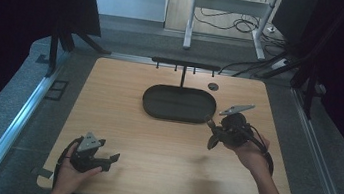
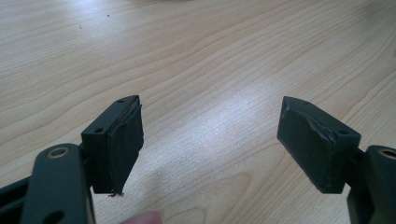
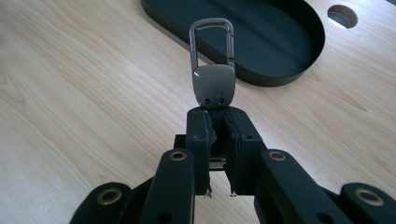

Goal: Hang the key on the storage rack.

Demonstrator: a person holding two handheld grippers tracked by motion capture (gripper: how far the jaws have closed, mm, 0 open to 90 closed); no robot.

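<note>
A grey metal key-ring clip (image 3: pixel 212 70) with a snap loop sticks up from between the pads of my right gripper (image 3: pixel 217 116), which is shut on its lower end. In the high view the right gripper (image 1: pixel 211 132) hovers just right of a black oval tray (image 1: pixel 151 105), its tip near the tray's right end. My left gripper (image 1: pixel 112 160) rests low at the table's front left, held in a hand. In the left gripper view its jaws stand wide apart over bare wood (image 2: pixel 205 93), with nothing between the pads (image 2: pixel 126 144).
A black rack with several hooks (image 1: pixel 184 66) stands behind the tray. A round cable hole (image 1: pixel 213 86) lies at the table's back right. The wooden table (image 1: pixel 162 156) ends near my hands at the front edge. Dark curtains flank both sides.
</note>
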